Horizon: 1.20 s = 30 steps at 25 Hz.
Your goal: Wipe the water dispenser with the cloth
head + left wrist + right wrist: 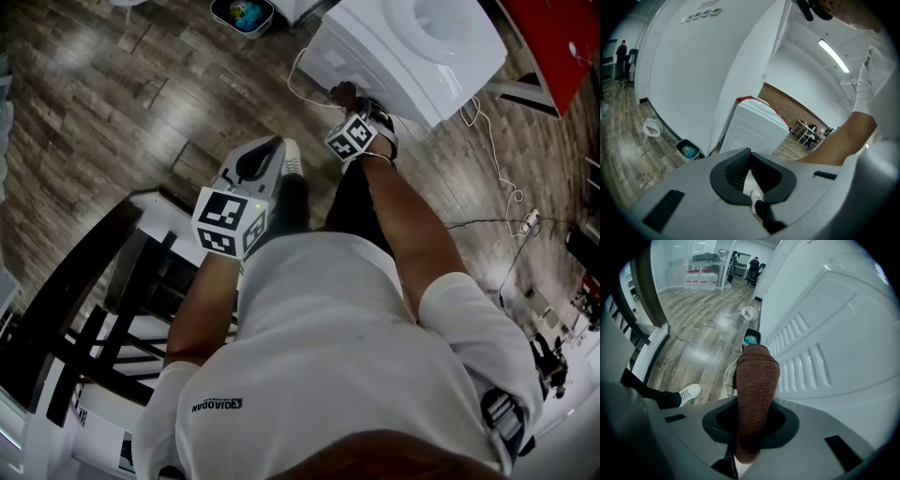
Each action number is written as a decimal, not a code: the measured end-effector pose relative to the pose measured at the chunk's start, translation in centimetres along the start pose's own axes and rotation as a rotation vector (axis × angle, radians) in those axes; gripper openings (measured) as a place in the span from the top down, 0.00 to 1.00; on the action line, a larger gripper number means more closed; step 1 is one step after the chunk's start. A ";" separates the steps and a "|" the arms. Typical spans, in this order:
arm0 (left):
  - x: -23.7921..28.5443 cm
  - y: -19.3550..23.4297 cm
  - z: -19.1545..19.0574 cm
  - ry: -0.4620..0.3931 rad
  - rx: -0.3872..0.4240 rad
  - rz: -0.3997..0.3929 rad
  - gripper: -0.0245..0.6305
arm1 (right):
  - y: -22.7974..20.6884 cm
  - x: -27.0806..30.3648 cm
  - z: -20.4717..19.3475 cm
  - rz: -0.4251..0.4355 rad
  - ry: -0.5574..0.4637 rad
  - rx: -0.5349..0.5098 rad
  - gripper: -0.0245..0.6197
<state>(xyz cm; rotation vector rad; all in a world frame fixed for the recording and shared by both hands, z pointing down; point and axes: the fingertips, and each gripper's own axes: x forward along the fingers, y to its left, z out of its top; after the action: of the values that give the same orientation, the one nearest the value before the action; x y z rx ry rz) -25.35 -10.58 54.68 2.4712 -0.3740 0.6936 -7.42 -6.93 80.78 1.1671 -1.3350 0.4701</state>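
White shirt (pixel 328 356) fills the lower half of the head view, with both bare forearms reaching away from it toward the wooden floor (pixel 112 112). At far left a dark frame with white shelves (pixel 84 309) stands beside the person.

Next comes the left gripper (pixel 275 148), held close to the body and pointing down at the floor, well apart from the water dispenser (pixel 412 47). Its own view shows the two black pads drawn together at their tips with nothing between them. Only a thin wedge of gap shows lower down, and through it a white shoe (pixel 753 187) on a dark trouser leg can be seen.

To the right of that shoe, the right gripper (pixel 356 108) is stretched forward and low. Its jaws are clamped on a brown knitted cloth (pixel 757 380), which stands up out of them as a thick folded roll. The free end of the cloth sits at the dispenser's slotted white side panel, near the bottom edge. Whether it actually presses on the plastic cannot be made out.

A small bin (pixel 242 14) with blue and yellow contents stands on the floor just beyond the dispenser's left corner. The dispenser itself is a white box with a round recess on top. A white cable (pixel 497 159) trails over the boards to its right, and a red panel (pixel 553 47) cuts across the top right corner.
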 end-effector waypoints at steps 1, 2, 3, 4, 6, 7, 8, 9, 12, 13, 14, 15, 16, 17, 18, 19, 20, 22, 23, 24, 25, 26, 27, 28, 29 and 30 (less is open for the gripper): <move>-0.1 0.0 -0.1 0.003 -0.004 0.004 0.96 | 0.2 0.6 -0.1 0.007 0.006 0.003 0.85; -0.2 0.1 -0.1 0.006 -0.006 0.006 0.96 | 0.5 1.3 -0.3 0.013 0.012 0.004 0.85; -0.4 0.1 -0.2 0.011 -0.006 0.009 0.96 | 0.7 1.8 -0.3 0.022 0.015 0.004 0.85; -0.7 0.1 -0.3 0.015 -0.006 0.012 0.96 | 1.0 2.2 -0.2 0.033 0.016 0.004 0.85; -1.0 0.3 -0.7 0.023 -0.009 0.020 0.96 | 1.5 2.9 -0.1 0.050 0.024 0.006 0.85; -1.2 0.4 -0.8 0.026 -0.012 0.024 0.96 | 1.7 3.4 -0.1 0.055 0.030 0.009 0.85; -1.3 0.5 -1.0 0.028 -0.017 0.030 0.96 | 1.8 3.8 -0.2 0.059 0.036 0.012 0.85; -1.4 0.7 -1.1 0.029 -0.022 0.035 0.96 | 1.9 4.2 -0.2 0.063 0.042 0.014 0.85; -1.3 0.9 -1.6 0.034 -0.031 0.039 0.96 | 2.0 4.9 -0.3 0.074 0.053 0.009 0.85; -1.3 1.0 -1.7 0.038 -0.032 0.038 0.96 | 2.0 5.0 -0.4 0.078 0.056 0.008 0.85; -1.2 1.0 -1.9 0.040 -0.032 0.037 0.96 | 2.1 5.0 -0.4 0.082 0.058 0.010 0.85; -1.2 1.0 -1.9 0.040 -0.032 0.036 0.96 | 2.1 4.9 -0.3 0.085 0.057 0.013 0.85; -1.2 1.0 -1.8 0.037 -0.031 0.035 0.96 | 2.0 4.7 -0.3 0.088 0.053 0.016 0.85; -1.2 1.0 -1.6 0.032 -0.030 0.034 0.96 | 1.9 4.4 -0.1 0.090 0.048 0.018 0.85; -1.1 1.1 -1.4 0.025 -0.029 0.034 0.96 | 1.8 4.0 0.1 0.091 0.038 0.021 0.85; -1.1 1.1 -1.1 0.015 -0.028 0.034 0.96 | 1.6 3.5 0.4 0.091 0.023 0.028 0.85; -1.1 1.1 -0.8 0.006 -0.027 0.033 0.96 | 1.5 2.8 0.6 0.093 0.006 0.038 0.85; -1.1 1.2 -0.2 -0.009 -0.023 0.033 0.96 | 1.5 1.1 1.0 0.099 -0.026 0.065 0.85; -1.0 1.3 0.2 -0.016 -0.020 0.032 0.96 | 1.4 -0.1 1.3 0.101 -0.043 0.077 0.85; -1.0 1.4 0.5 -0.023 -0.017 0.033 0.96 | 1.3 -1.5 1.8 0.103 -0.064 0.089 0.85; -0.9 1.5 0.8 -0.029 -0.016 0.033 0.96 | 1.2 -3.1 2.3 0.106 -0.088 0.103 0.85; -0.9 1.5 1.0 -0.035 -0.017 0.034 0.96 | 1.0 -4.7 2.8 0.108 -0.114 0.119 0.85; -0.8 1.6 1.2 -0.039 -0.021 0.035 0.96 | 0.7 -6.3 3.3 0.109 -0.140 0.134 0.85; -0.8 1.6 1.4 -0.043 -0.028 0.038 0.96 | 0.4 -7.8 3.8 0.111 -0.163 0.146 0.85; -0.9 1.7 1.6 -0.046 -0.039 0.041 0.96 | 0.0 -9.4 4.2 0.117 -0.182 0.156 0.85; -1.1 1.8 1.8 -0.051 -0.051 0.044 0.96 | -0.5 -10.9 4.7 0.124 -0.200 0.166 0.85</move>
<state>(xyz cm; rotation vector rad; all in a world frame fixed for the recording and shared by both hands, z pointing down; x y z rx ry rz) -26.22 -12.91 53.58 2.4422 -0.4610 0.6321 -12.07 -7.49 69.83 1.2994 -1.5711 0.5740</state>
